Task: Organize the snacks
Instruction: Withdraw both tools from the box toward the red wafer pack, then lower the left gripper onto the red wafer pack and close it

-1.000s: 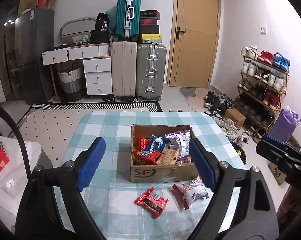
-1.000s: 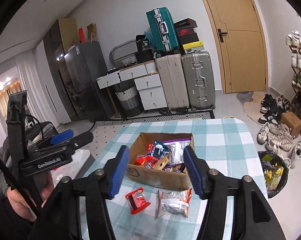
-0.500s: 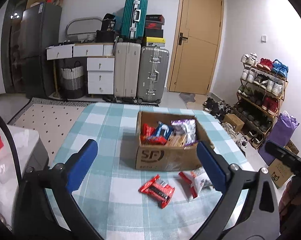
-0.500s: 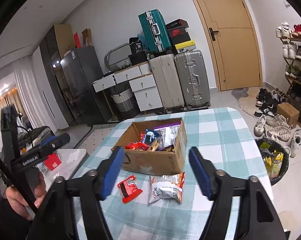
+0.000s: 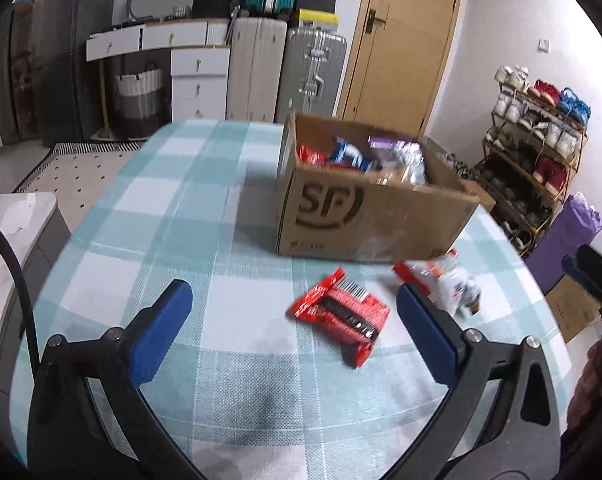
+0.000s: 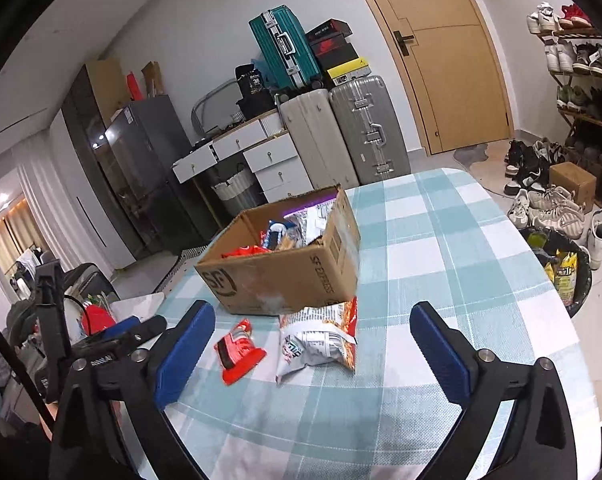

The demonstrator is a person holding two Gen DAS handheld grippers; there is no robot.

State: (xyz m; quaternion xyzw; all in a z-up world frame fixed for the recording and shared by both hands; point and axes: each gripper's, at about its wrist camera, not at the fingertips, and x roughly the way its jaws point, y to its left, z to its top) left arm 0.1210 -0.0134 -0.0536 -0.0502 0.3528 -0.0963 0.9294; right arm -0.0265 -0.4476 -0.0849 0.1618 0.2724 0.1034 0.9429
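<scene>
An open brown cardboard box (image 5: 375, 216) printed with a dark "SF" logo is seen on a round table covered by a teal and white checked cloth (image 5: 181, 216). The box is filled with assorted snack packets (image 6: 289, 232) in red, blue, purple and silver wrappers, heaped above its front rim.

Two packets are left on the cloth just in front of the box. A flat red foil snack packet (image 5: 339, 314) with dark printing is laid near the middle, slightly crumpled. Beside it, a puffed silver and orange-red crisp bag (image 6: 321, 340) is set with one corner touching or nearly touching the box front; which cannot be told.

The left gripper (image 5: 293, 330), with blue pads on black arms, is held wide open above the cloth, and nothing is gripped; the red packet is framed between its fingers. The right gripper (image 6: 315, 354) is likewise spread wide and empty, with both loose packets framed between its blue pads. The view from the left wrist is somewhat blurred.

Behind the table, grey, beige and teal hard suitcases (image 6: 341, 132) are stacked against a white wall beside a white drawer unit (image 5: 197, 68) and a wooden door (image 6: 457, 72). A shoe rack (image 5: 537, 140) is placed along the right wall.
</scene>
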